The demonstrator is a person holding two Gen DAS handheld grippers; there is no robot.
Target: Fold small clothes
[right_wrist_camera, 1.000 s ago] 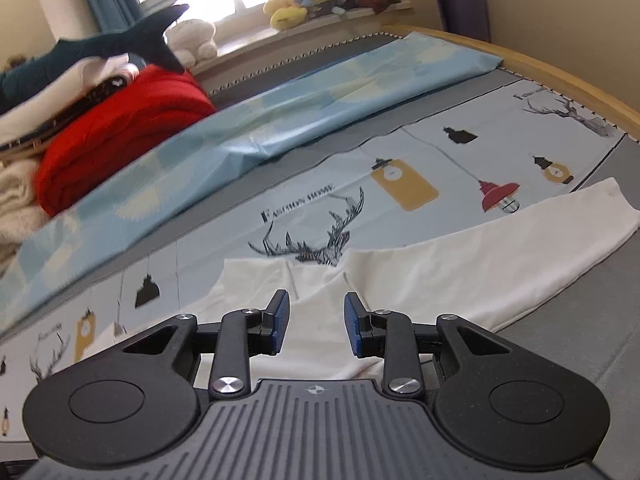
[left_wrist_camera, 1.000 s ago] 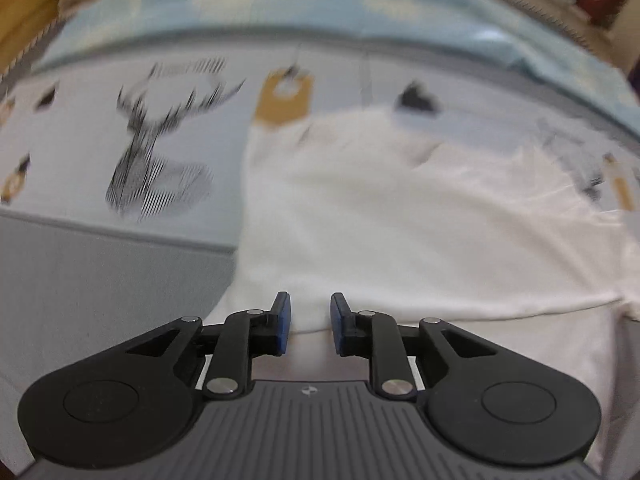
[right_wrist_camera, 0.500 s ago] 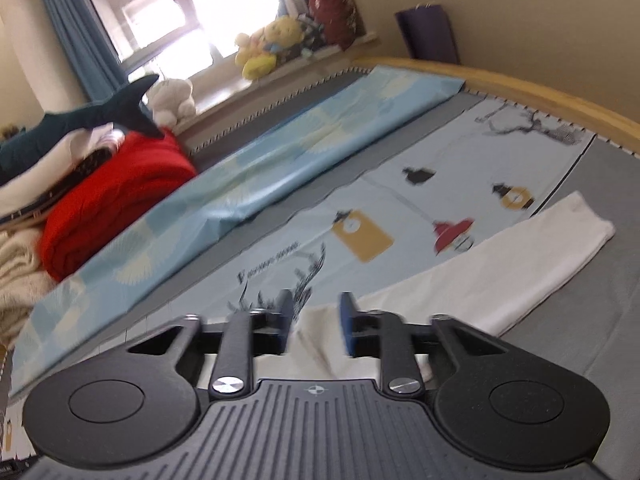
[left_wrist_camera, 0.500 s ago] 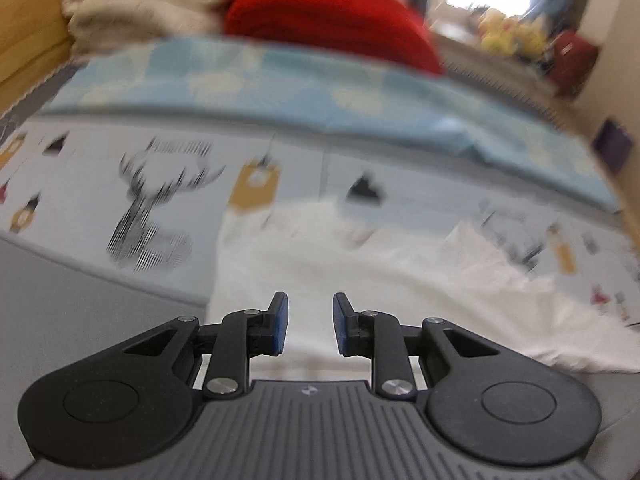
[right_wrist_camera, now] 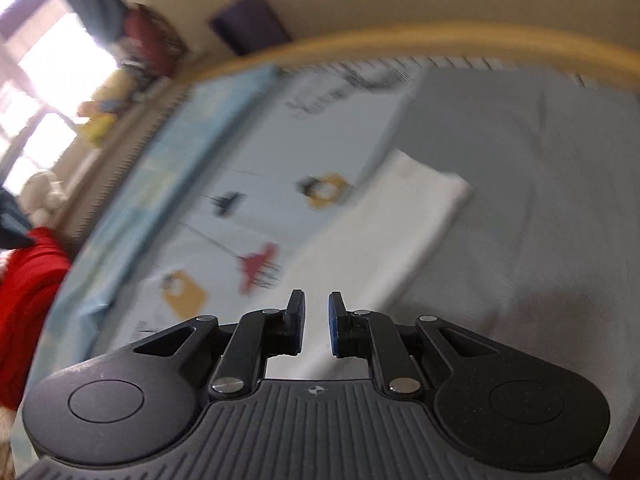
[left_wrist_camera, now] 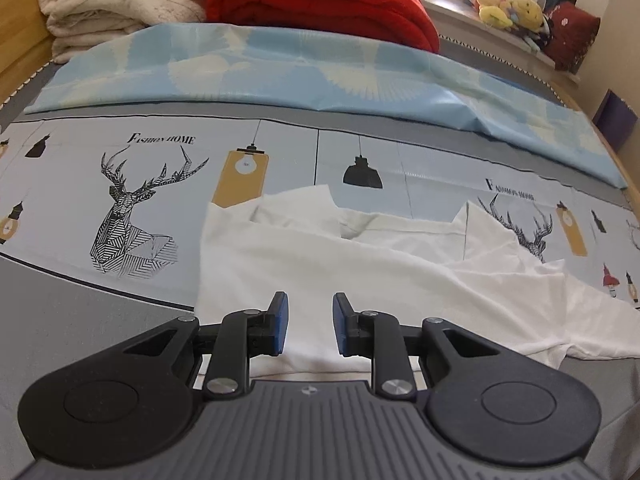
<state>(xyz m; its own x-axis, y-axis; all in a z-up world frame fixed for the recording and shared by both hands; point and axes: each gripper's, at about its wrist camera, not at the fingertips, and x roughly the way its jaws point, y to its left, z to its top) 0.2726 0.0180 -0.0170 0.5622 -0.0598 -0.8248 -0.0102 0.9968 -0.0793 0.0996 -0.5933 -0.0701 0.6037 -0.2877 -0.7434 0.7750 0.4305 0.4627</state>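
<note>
Two grippers up and neither one is holding anything, so here's where I think I am with this fold. My left gripper (left_wrist_camera: 307, 322) sits low over the near hem of the white t-shirt (left_wrist_camera: 320, 264), jaws parted with bare cloth showing in the gap, nothing pinched. The shirt lies mostly flat on the printed bedsheet (left_wrist_camera: 80, 184) with the deer and lamp pattern, collar end pointing away from me toward the folded light blue sheet (left_wrist_camera: 280, 68). From the left wrist view, the left side looks tucked in already, with a straight edge and a sleeve doubled over near the collar, though I wouldn't swear to it. The right side is the messy bit, rumpled and trailing off wide. My right gripper (right_wrist_camera: 316, 324) is also parted, a narrower gap, empty, hovering over the sleeve (right_wrist_camera: 400, 220) that stretches out long onto the grey part of the bed. That view is badly smeared so I can't tell how close to the cloth I am. My read: maybe a third done at best. Left to do is bring that sleeve and right side in, then fold it up lengthwise
</note>
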